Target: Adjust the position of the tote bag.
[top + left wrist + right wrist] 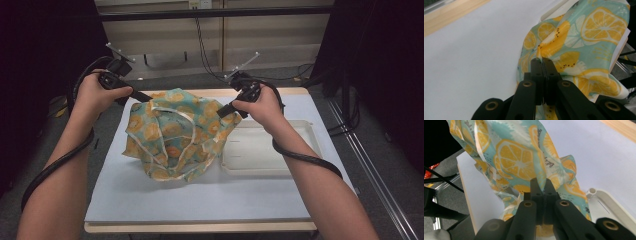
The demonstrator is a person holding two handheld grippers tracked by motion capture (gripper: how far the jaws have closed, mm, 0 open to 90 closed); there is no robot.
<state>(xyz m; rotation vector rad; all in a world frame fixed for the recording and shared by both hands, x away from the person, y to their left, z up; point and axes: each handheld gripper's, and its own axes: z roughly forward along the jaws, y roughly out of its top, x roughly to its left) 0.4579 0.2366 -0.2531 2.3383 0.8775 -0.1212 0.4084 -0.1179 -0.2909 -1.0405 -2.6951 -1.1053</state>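
A teal cloth printed with orange slices (172, 132) hangs bunched above the white table mat (150, 195), held up by two corners. My left gripper (142, 97) is shut on its upper left edge; in the left gripper view the black jaws (542, 60) pinch a fold of the cloth (579, 45). My right gripper (223, 111) is shut on the upper right edge; in the right gripper view its jaws (541, 181) clamp the fabric (516, 160). A white strap runs across the cloth's front, and its lower part rests on the mat.
A shallow white tray (300, 131) lies on the mat at the right, partly under the cloth; its rim (614, 212) appears in the right gripper view. The wooden table edge (200, 227) runs along the front. Cables trail from both grippers over the forearms.
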